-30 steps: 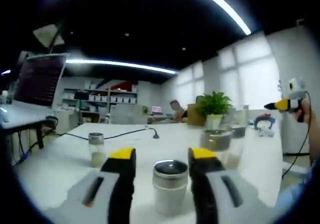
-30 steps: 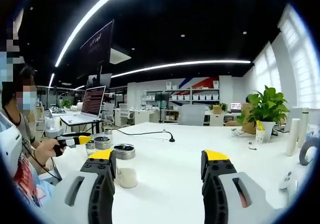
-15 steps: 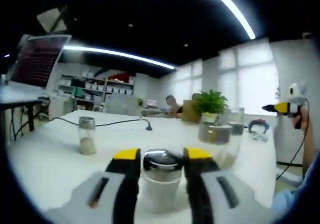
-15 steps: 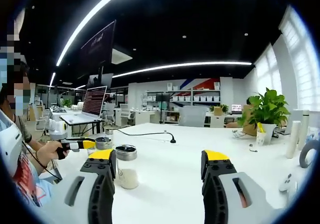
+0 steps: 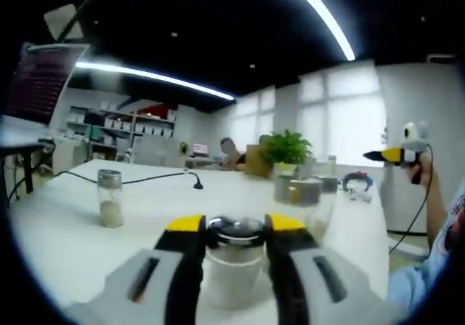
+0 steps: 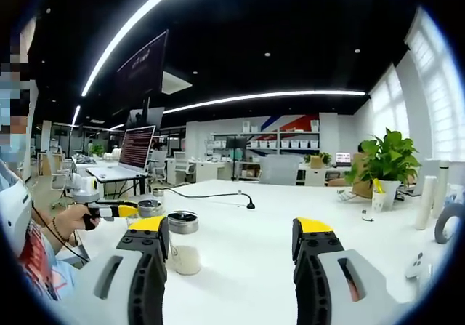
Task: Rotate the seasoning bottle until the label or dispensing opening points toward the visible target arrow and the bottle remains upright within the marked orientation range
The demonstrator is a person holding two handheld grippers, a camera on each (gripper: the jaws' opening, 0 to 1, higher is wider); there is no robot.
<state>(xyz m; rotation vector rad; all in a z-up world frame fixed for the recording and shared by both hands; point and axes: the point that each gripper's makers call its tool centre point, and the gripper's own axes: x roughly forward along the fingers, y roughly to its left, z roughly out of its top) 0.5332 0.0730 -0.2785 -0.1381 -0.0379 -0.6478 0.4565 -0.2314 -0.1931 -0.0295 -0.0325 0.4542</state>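
Observation:
A glass seasoning bottle [image 5: 232,270] with a silver lid and pale powder stands upright on the white table [image 5: 58,230]. My left gripper [image 5: 232,223] is shut on it, one yellow-tipped jaw tight against each side of its neck. The right gripper view catches that same left gripper [image 6: 120,209] at the left, held by a hand, with the bottle lid [image 6: 150,207] at its tip. My right gripper [image 6: 231,229] is open above the table with nothing between its jaws. In the left gripper view the right gripper [image 5: 396,153] is raised at the right.
A wider lidded jar [image 5: 304,201] [image 6: 182,243] stands between the two grippers. A small second bottle [image 5: 110,198] is at the left. A black cable [image 5: 167,176] crosses the table, and a potted plant [image 6: 389,158] and a laptop [image 6: 134,149] sit further off.
My left gripper's jaws have drawn in from wide apart and shut on the seasoning bottle, and that view has swung slightly. My right gripper has stayed open and still.

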